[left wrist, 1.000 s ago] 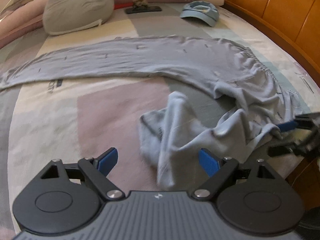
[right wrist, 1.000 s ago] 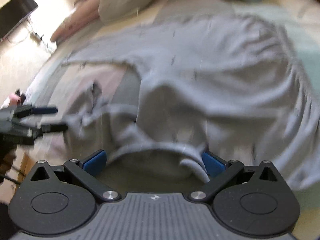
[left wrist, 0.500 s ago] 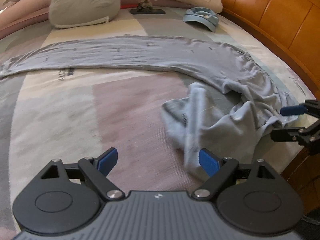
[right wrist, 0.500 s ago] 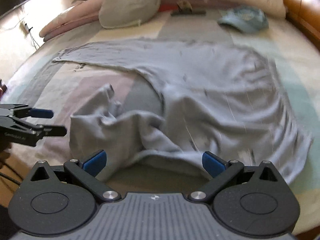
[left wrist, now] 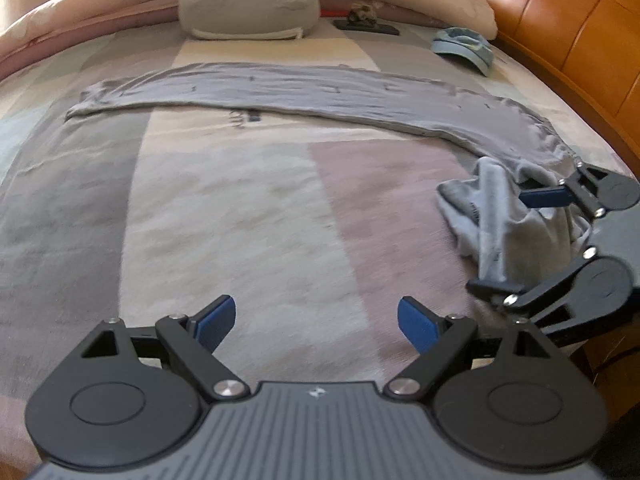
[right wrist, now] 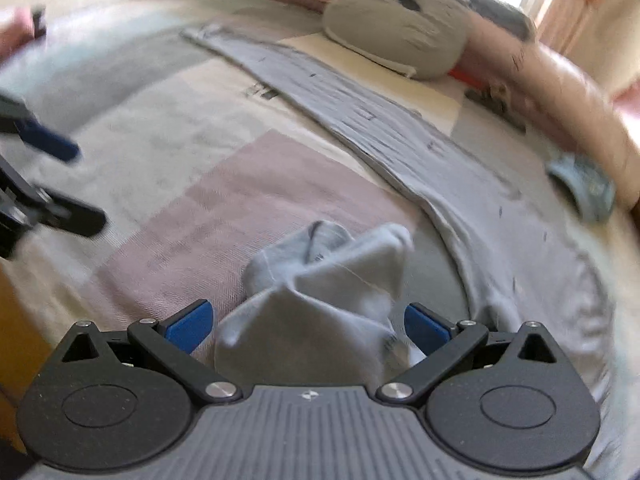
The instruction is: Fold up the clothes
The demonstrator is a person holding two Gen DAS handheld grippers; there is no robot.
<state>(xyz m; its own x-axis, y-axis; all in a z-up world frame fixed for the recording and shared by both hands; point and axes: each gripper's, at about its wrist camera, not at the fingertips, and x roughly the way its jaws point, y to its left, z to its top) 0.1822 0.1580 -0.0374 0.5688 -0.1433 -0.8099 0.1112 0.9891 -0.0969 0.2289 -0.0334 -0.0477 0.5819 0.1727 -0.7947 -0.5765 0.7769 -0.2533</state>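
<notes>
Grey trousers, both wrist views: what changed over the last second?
The right tongs rolled and swung onto the bunched trouser leg, which now lies between their open pads. The left tongs slid away sideways over the bare bedspread, still open and empty. The straight trouser leg, cushion and blue cap stayed put.

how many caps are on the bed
1. The blue cap lies at the far right of the bed, near the wooden headboard, beyond the grey trousers. Another could be hidden behind the pillows.
</notes>
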